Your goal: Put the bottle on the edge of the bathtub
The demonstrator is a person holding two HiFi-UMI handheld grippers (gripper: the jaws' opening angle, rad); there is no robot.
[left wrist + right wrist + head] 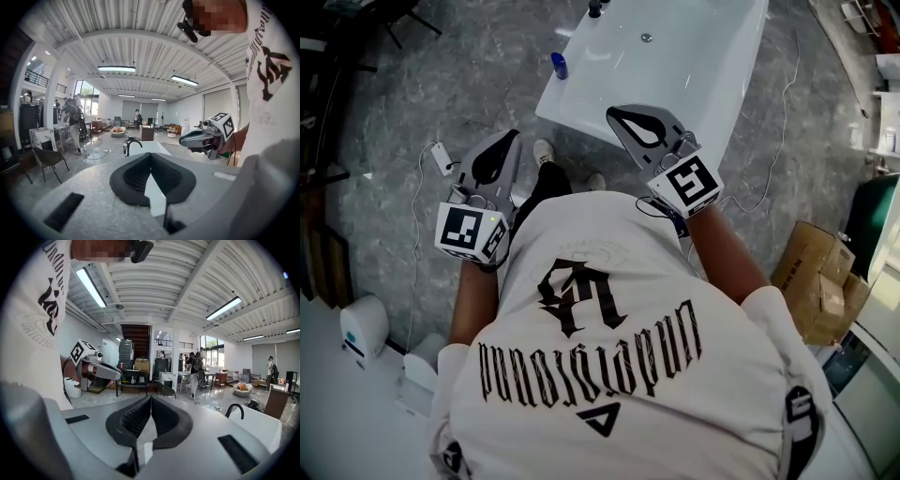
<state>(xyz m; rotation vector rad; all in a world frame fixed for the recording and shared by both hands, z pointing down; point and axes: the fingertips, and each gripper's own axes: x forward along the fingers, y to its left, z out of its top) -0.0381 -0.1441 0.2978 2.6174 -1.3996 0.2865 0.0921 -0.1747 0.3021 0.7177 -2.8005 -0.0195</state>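
Both tools are held close in front of the person's chest, pointing away and slightly down. Left gripper [504, 142]: jaws pressed together, pads meeting along one seam, nothing between them. Right gripper [620, 117]: the same, closed tight and empty. Just beyond the right fingertips lies the near corner of the white bathtub [703, 70]. Beyond the left fingertips there is only grey marbled floor [431, 75]. Further ahead of the left tips, and well apart from them, the blue bottle [559, 66] stands upright at the tub's left rim. It looks to rest on the edge itself, though I cannot rule out the floor just beside it. Past it, at the far end of the rim, is a dark faucet [594, 8]. My judgement is that nothing is being carried. If the bottle is on the rim, the placing is done and the hands are clear of it. If not, the next move calls for closing the gap to the tub. The jaws would open wide enough for the bottle's body, grip it upright, and set it squarely on the flat rim, away from the outer lip where it could tip.
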